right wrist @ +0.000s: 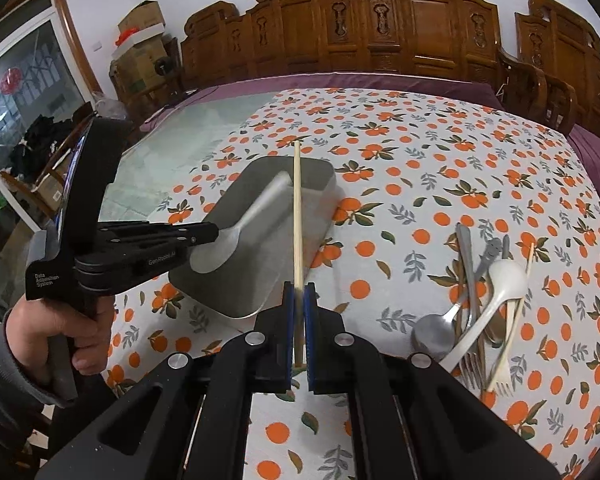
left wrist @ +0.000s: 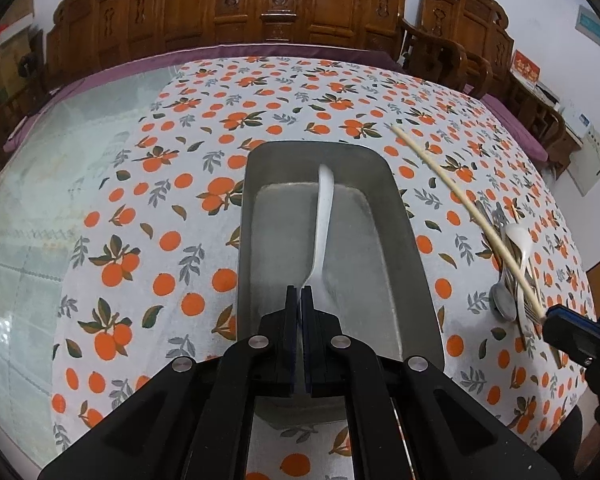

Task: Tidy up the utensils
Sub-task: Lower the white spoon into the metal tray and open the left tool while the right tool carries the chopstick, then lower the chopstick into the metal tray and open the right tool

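Matt grey metal tray [left wrist: 404, 240] ahead of the left tool; glossy white plastic spoon [left wrist: 325, 216] in its jaws; pale smooth wooden chopstick [right wrist: 297, 216] in the right tool's; printed cloth tablecloth [right wrist: 420, 168] beneath

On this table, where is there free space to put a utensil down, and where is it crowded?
Free: the cloth beyond the metal tray toward the wooden bench, the strip between tray and utensil pile, and the bare glass on the tray's other side. Crowded: the pile itself, with spoons, forks and a chopstick overlapping.
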Tool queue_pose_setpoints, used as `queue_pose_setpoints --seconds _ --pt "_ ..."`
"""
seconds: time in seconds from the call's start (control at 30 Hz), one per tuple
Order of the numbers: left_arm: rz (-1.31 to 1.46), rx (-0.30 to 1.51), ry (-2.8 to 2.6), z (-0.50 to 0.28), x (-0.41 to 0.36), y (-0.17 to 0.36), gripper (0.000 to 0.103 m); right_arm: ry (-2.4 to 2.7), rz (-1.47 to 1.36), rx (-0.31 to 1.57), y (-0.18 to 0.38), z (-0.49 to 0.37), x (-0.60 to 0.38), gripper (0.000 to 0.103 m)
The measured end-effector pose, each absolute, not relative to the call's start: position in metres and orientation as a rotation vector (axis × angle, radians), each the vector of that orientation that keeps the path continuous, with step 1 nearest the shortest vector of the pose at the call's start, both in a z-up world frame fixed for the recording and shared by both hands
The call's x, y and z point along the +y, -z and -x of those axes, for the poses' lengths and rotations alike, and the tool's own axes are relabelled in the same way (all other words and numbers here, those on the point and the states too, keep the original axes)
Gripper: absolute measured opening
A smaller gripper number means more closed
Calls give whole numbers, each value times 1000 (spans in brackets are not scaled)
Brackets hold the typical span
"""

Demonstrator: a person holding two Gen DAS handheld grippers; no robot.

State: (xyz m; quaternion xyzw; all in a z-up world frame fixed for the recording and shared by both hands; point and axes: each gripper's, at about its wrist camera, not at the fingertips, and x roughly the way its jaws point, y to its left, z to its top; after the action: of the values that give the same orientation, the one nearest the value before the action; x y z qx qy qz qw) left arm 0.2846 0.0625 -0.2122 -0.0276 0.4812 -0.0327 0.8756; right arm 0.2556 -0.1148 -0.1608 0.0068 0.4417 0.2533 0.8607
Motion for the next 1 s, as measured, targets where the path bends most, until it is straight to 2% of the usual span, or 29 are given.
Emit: queue_pose_setpoints --seconds 0.23,0.33,0.67,0.73,0.8,1.0 --pt "69 967 82 -269 77 197 2 -542 -15 945 168 -262 -96 6" --pt "59 939 88 -255 88 186 7 -548 -14 956 171 -265 -83 6" --pt "25 848 73 -213 126 160 38 -529 -26 1013 188 -285 -50 6" --pt "44 842 74 -208 133 160 46 -524 -14 1026 193 -289 -43 6" --pt "50 837 72 -207 137 160 59 -514 4 1040 198 -293 -36 6" --pt "50 817 66 -205 142 156 75 -501 16 1067 210 -303 -22 6"
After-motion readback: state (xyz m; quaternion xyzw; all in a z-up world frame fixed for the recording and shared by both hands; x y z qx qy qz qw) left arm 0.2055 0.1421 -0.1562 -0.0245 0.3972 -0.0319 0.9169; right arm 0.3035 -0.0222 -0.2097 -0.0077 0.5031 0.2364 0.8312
